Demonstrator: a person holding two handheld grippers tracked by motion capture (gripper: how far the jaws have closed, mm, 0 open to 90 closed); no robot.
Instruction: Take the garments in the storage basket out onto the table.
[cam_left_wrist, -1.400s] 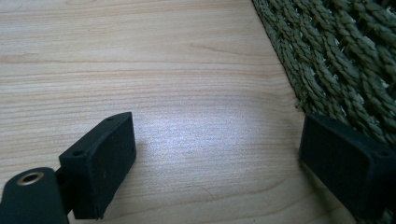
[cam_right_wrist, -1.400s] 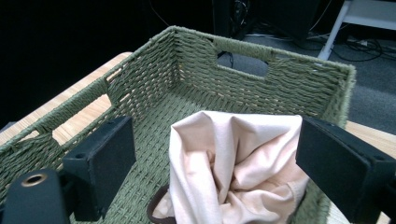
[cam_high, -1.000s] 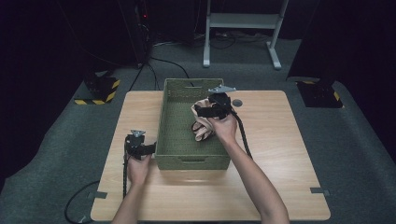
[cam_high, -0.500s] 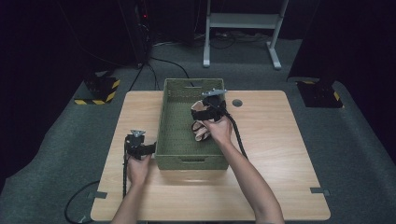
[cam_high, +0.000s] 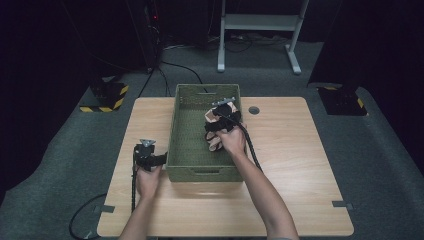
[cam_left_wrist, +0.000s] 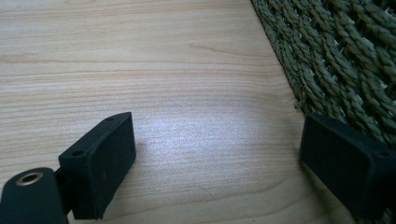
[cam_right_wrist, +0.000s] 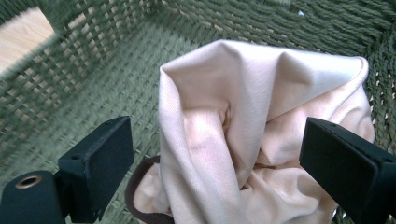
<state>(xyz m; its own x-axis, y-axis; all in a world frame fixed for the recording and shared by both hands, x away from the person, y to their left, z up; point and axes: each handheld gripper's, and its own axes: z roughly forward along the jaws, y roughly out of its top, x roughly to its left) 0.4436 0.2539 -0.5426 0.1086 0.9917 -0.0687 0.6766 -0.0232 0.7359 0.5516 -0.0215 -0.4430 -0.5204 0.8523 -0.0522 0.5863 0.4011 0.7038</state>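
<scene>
R gripper (cam_right_wrist: 217, 172) fingers (cam_right_wrist: 100, 165) spread wide, w/ the beige cloth (cam_right_wrist: 261, 135) bunched between them but not pinched; cloth crumpled, a dark brown trim at its near edge, no clear long axis in the right gripper view. In the high view the cloth (cam_high: 214, 131) sits inside the green woven basket (cam_high: 190, 165), against its right wall, lump running roughly front-to-back. R gripper (cam_high: 223, 116) is in the basket over it, cable trailing back along the forearm. Basket's long axis runs away from the person; its walls hem the cloth on the right. L gripper (cam_left_wrist: 217, 161) fingers (cam_left_wrist: 107, 163) also spread, nothing between, low over the bare wooden counter (cam_left_wrist: 140, 70), just beside the basket (cam_left_wrist: 345, 60) outer wall. Counter (cam_high: 300, 150) otherwise has a small round hole (cam_high: 254, 109) right of basket. Grey carpet floor (cam_high: 380, 165) around.
</scene>
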